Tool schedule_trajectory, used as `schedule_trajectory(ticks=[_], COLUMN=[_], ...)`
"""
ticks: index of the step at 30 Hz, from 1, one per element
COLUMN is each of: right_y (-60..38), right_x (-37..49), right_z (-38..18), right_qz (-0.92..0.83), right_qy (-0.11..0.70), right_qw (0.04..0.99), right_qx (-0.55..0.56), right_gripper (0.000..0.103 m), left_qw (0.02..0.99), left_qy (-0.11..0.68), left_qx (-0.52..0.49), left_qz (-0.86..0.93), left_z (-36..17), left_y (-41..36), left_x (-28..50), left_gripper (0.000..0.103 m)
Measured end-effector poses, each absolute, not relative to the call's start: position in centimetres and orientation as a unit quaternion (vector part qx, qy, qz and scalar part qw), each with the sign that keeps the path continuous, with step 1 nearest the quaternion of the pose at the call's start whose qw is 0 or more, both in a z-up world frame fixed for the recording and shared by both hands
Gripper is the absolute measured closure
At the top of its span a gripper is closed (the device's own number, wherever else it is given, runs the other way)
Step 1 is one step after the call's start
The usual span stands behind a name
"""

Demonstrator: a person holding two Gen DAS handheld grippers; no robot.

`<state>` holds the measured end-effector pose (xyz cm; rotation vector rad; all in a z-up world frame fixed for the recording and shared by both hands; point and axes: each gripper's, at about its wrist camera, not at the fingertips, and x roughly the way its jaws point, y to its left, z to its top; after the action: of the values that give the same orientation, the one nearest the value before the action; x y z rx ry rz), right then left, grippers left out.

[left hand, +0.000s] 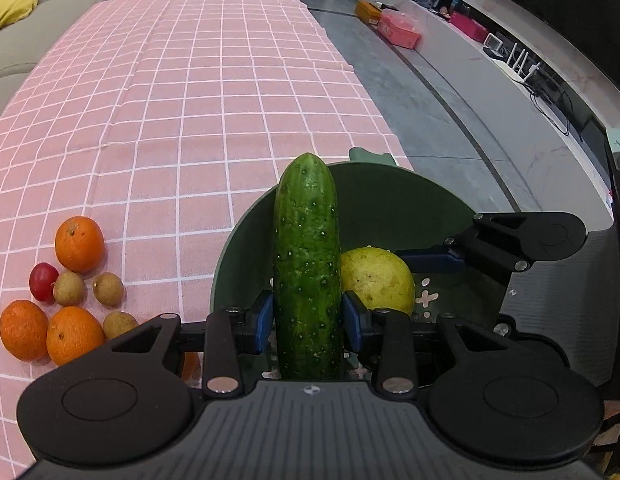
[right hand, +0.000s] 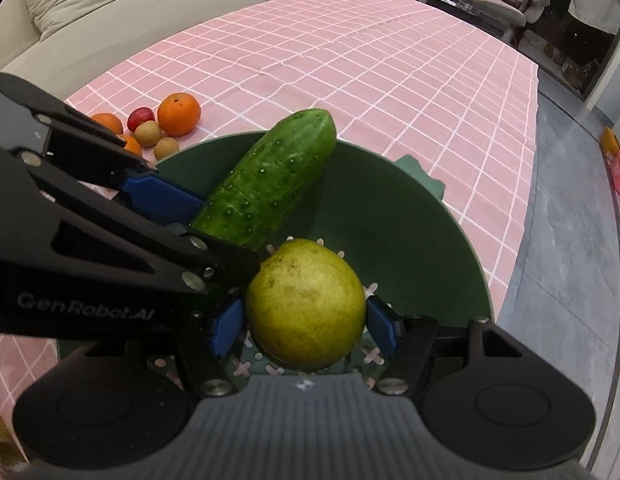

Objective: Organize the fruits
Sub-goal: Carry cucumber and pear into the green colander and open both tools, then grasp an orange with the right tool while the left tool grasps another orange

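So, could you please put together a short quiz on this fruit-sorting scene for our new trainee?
1. True or false: the left gripper is shut on the cucumber.
2. Which fruit sits between the pads of the right gripper? A) an orange B) the yellow-green fruit C) the red fruit
3. How many oranges lie on the pink checked cloth in the left wrist view?

Key:
1. True; its tip leans past the rim of the green bowl.
2. B; it is down inside the bowl.
3. Three, in a cluster with a red fruit and three small brown fruits.
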<state>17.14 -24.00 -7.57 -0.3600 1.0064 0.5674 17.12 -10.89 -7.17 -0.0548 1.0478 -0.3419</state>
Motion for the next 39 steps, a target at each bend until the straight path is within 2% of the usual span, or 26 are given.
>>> schedule_trajectory(ticks=[7, 11, 17, 20, 30, 39], right_y=[-24.5, -24.3, -24.0, -24.2, -23.5, -19.7], right_x=[16.9, 16.6, 15.8, 14.9, 11.8, 9.1], right_z=[-6.9, -6.3, -5.4, -4.6, -1.9, -0.6], right_qz=[0.263, 0.259, 0.253, 0.243, 0.190, 0.190], right_qy=[0.472, 0.464, 0.463, 0.464, 0.486, 0.470], right_qw=[0.825, 0.831, 0.835, 0.840, 0.852, 0.862], right_qx=[-0.164, -0.162, -0.156, -0.143, -0.052, 0.005], right_gripper=[0.036, 0.026, 0.026, 0.021, 0.021, 0.022], left_qw=[0.851, 0.848, 0.848, 0.853, 0.877, 0.880], left_qy=[0.495, 0.496, 0.490, 0.479, 0.451, 0.457], left_qx=[-0.039, -0.065, -0.103, -0.106, -0.082, -0.083], left_qz=[-0.171, -0.174, -0.175, -0.177, -0.145, -0.105], left_z=[-7.0, -6.7, -5.3, -4.2, -1.0, -1.3], left_y=[-10.3, -9.2, -7.5, -6.9, -3.8, 0.5], left_x=[17.3, 17.3, 16.5, 15.8, 13.0, 11.0], left_gripper=[0.059, 0.049, 0.049, 0.048, 0.048, 0.048])
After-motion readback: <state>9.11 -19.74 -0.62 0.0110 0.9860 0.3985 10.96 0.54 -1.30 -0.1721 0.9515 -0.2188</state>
